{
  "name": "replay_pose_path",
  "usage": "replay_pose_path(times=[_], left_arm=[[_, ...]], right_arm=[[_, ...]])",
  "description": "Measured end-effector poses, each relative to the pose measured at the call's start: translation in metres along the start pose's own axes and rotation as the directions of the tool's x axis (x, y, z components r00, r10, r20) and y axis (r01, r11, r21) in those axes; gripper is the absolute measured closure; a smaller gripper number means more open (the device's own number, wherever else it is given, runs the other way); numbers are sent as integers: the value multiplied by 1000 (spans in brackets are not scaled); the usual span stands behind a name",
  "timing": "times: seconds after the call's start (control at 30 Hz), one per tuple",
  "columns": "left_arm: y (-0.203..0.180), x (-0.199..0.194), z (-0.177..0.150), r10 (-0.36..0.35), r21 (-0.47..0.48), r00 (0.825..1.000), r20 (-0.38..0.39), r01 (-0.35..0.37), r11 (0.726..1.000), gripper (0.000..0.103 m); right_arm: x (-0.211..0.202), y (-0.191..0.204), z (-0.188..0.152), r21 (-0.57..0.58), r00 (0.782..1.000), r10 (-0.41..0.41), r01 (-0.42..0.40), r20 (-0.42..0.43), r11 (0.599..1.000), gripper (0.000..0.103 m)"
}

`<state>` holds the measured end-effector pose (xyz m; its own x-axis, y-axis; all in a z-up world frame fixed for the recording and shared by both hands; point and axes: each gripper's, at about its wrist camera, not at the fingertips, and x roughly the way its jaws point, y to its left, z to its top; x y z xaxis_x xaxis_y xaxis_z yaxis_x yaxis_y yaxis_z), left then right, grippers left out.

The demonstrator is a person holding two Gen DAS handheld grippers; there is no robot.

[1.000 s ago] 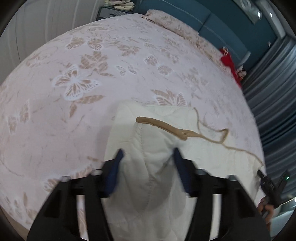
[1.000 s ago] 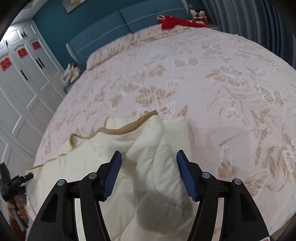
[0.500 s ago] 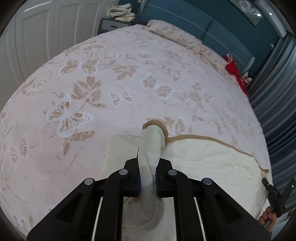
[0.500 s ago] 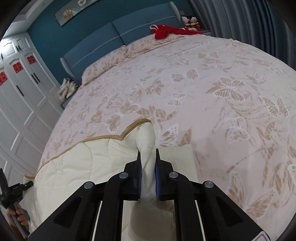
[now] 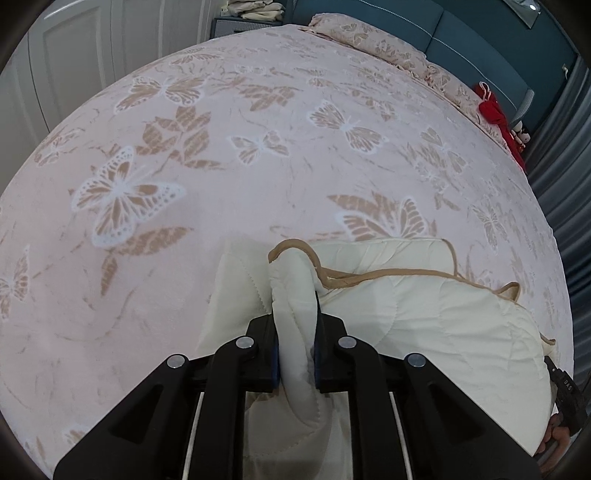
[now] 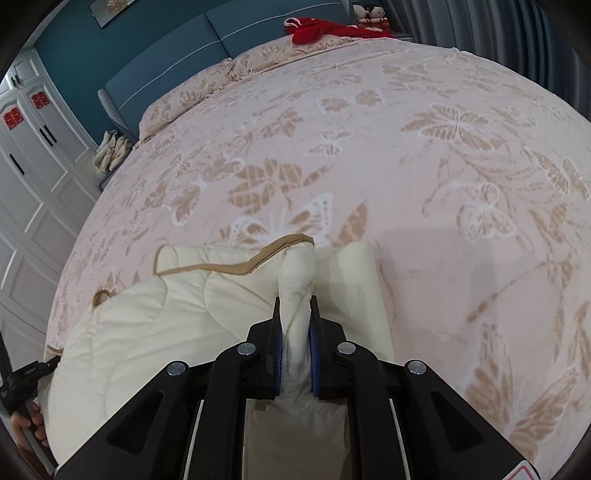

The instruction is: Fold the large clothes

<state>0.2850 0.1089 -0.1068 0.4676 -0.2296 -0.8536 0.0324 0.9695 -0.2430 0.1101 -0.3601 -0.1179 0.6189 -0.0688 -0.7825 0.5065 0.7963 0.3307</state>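
Note:
A cream quilted cloth (image 5: 424, 325) with tan edging lies folded on the pink butterfly bedspread (image 5: 221, 166). My left gripper (image 5: 295, 317) pinches a bunched corner of it; the pads press the fabric while the jaws ease slightly apart. In the right wrist view, my right gripper (image 6: 295, 314) is shut on the opposite bunched corner of the cloth (image 6: 166, 325), low over the bedspread (image 6: 443, 184). The tan edge runs slack between the two held corners. Each view catches the other gripper's handle and a hand at its border.
A red garment (image 6: 321, 29) and pillows lie by the blue headboard (image 6: 184, 48). White wardrobe doors (image 6: 29, 166) stand on one side and grey curtains (image 5: 565, 166) on the other. A small cabinet (image 5: 251, 11) with folded items stands at the bed's far corner.
Both grippers went from open around the cloth to shut on its bunched corners. They then sank and moved forward over the bed, and the tan edge between them went slack.

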Motion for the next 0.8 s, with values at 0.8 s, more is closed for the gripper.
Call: replay_pose_path(times=[0.8], left_arm=[[-3,19,-23,19,52,995,102,-24,998,88]], right_arm=[[16,-8,-20,1,998,30,-30,46,1000,93]])
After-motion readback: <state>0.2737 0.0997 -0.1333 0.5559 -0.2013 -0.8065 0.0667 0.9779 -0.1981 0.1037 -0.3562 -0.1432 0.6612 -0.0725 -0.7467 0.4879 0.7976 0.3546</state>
